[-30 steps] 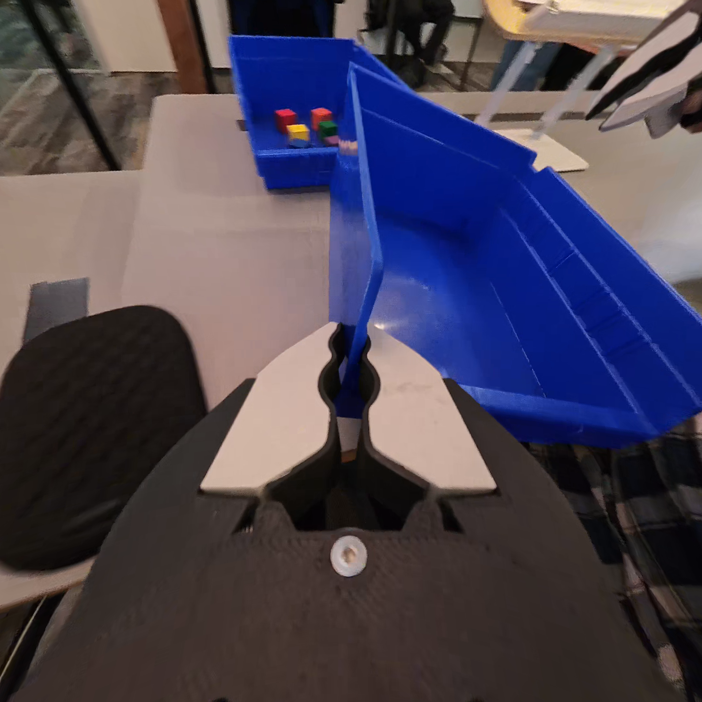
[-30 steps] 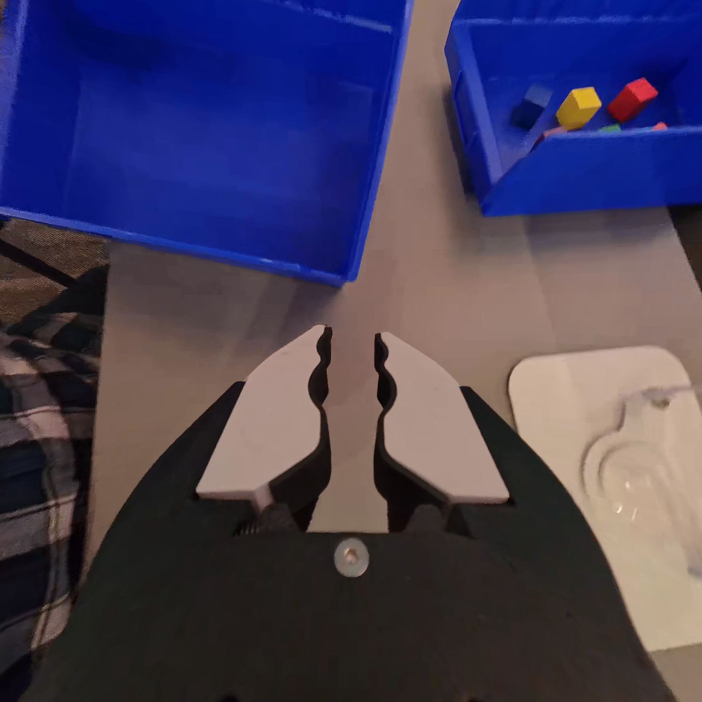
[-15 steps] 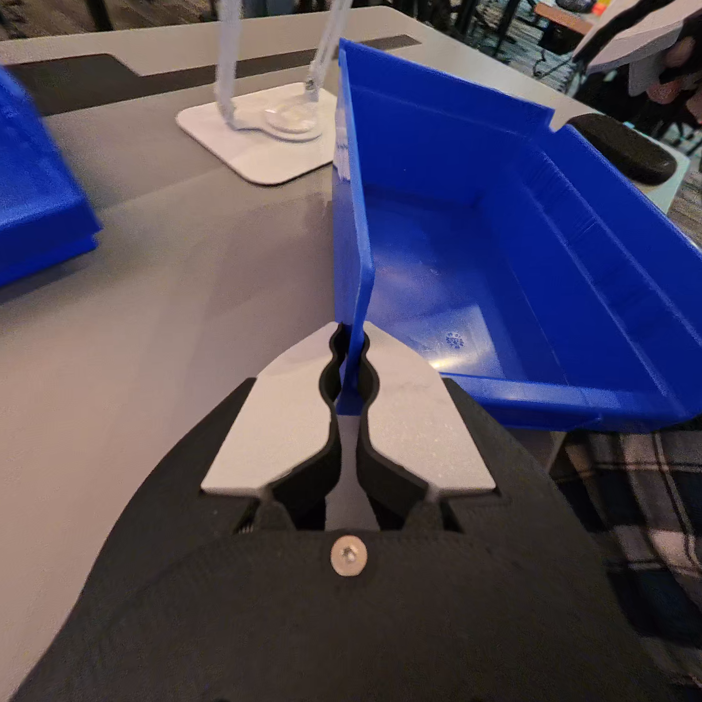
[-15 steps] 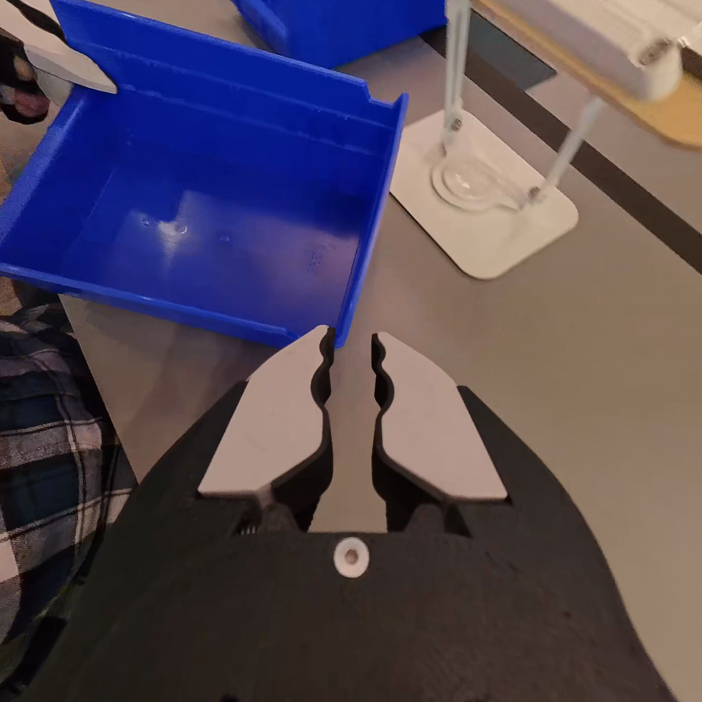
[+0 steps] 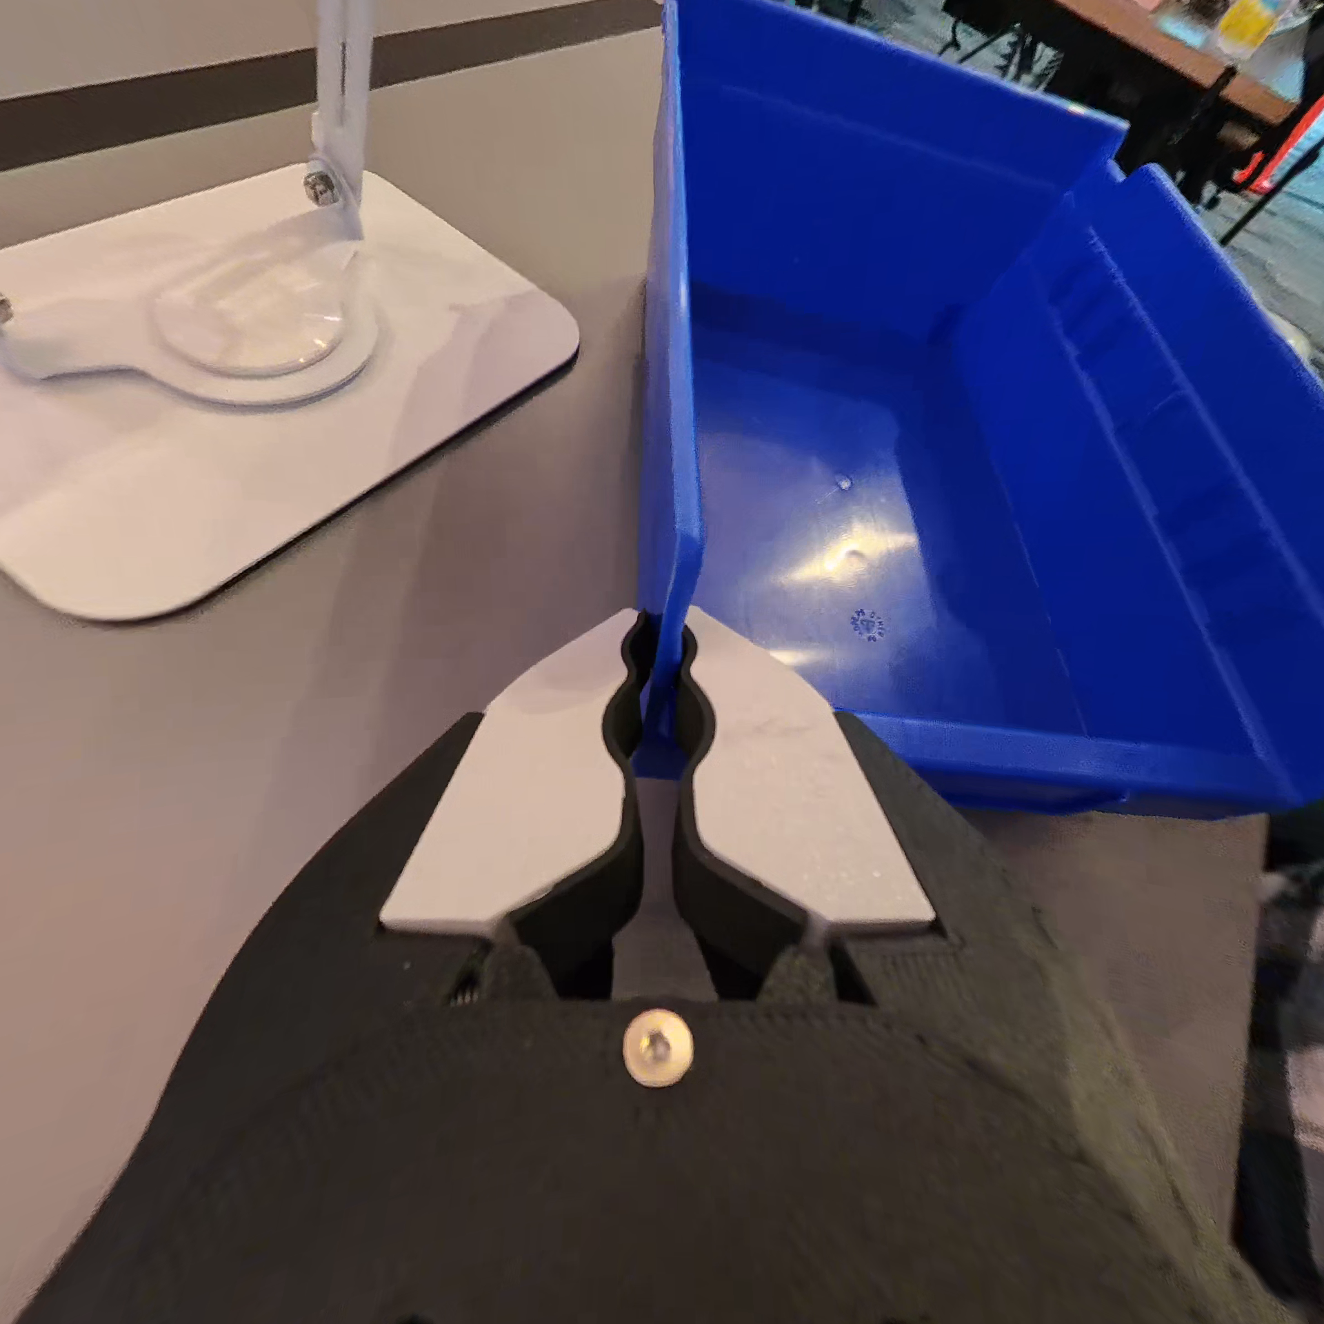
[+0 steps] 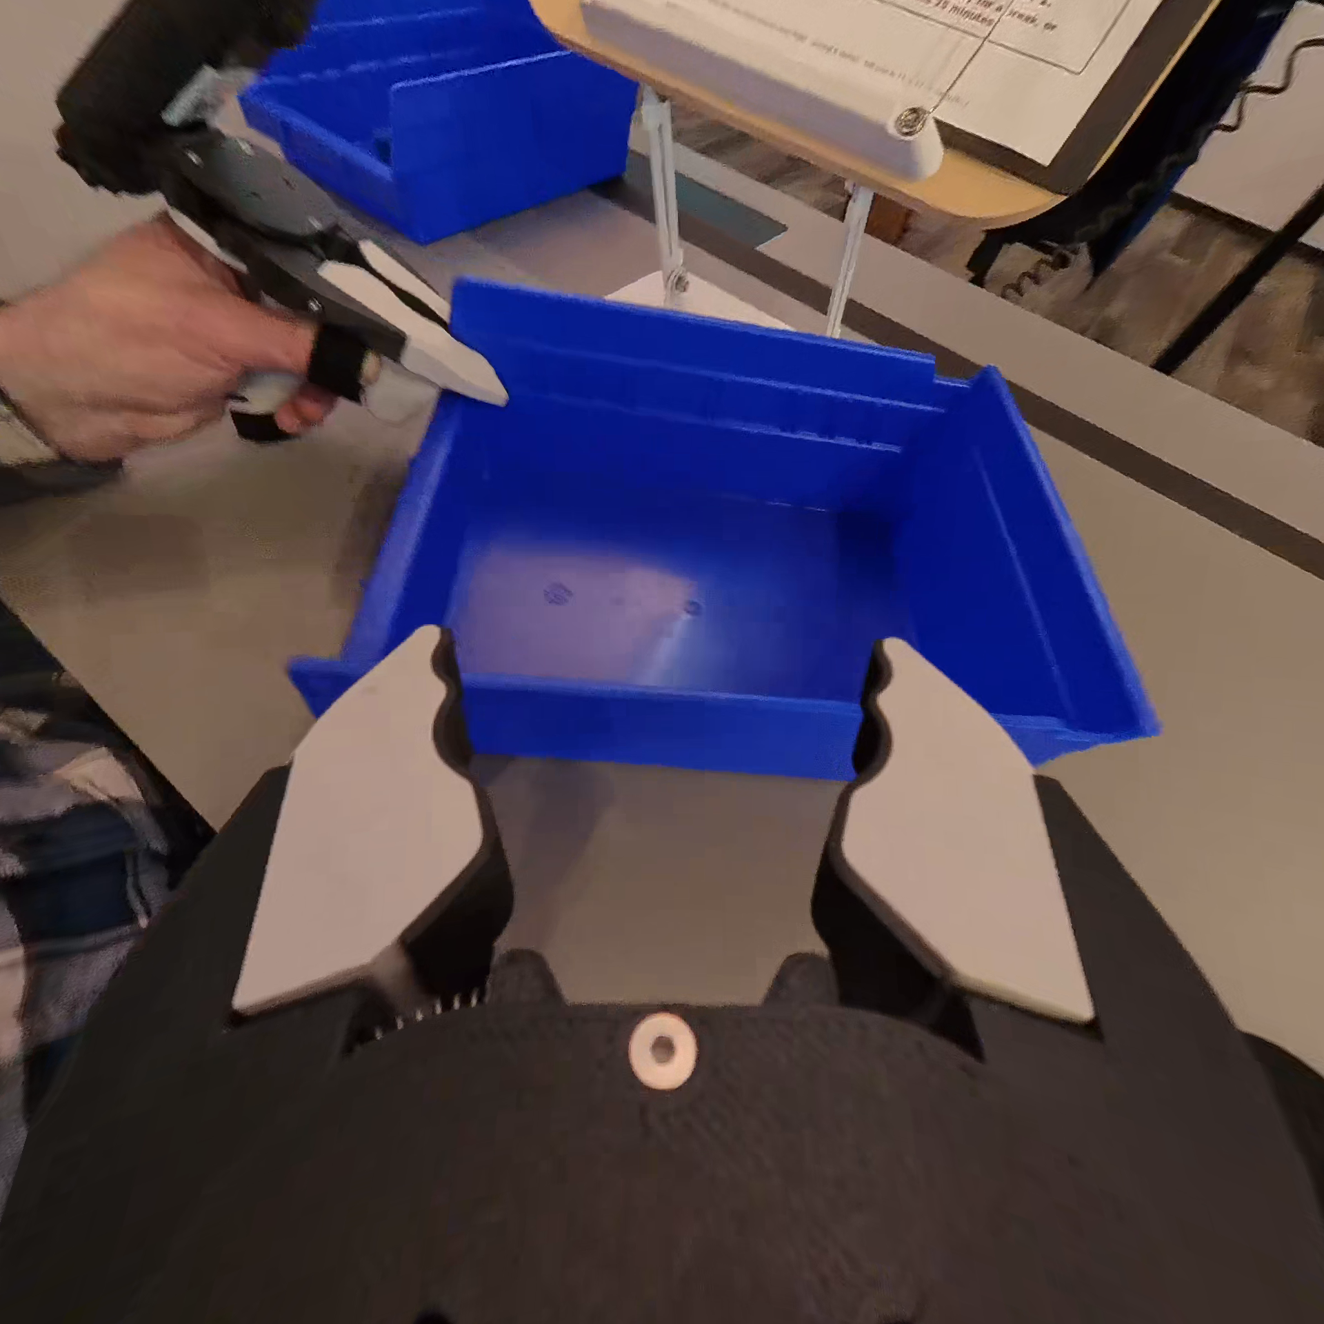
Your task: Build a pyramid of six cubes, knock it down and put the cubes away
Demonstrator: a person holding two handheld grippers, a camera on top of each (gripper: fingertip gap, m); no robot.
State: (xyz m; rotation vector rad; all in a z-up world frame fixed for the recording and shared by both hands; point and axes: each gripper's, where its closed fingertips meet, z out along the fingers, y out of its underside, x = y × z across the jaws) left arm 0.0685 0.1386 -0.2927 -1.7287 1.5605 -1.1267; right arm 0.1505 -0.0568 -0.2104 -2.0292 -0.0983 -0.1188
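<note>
My left gripper [image 5: 663, 625] is shut on the near end of the side wall of an empty blue bin [image 5: 824, 179]; both pads press the thin wall. In the right wrist view the left gripper [image 6: 473, 383] pinches the bin's far left corner, with a hand [image 6: 143, 358] holding it. My right gripper [image 6: 658, 637] is wide open and holds nothing, just in front of the low front wall of the bin [image 6: 645, 716]. The fingertips [image 6: 401, 688] stand apart from the wall. No cubes show in either view.
A white stand base [image 5: 251, 401] sits on the grey table left of the bin. A second blue bin [image 6: 458, 143] stands farther back. A board on thin white legs [image 6: 788, 93] rises behind the bin. Plaid cloth [image 6: 72, 824] lies at the table's near edge. There is about 25 cm between the tips of the two grippers.
My left gripper stayed shut on the bin wall and swung the bin round toward the white stand. My right gripper went from nearly shut to wide open and now faces the bin's front wall.
</note>
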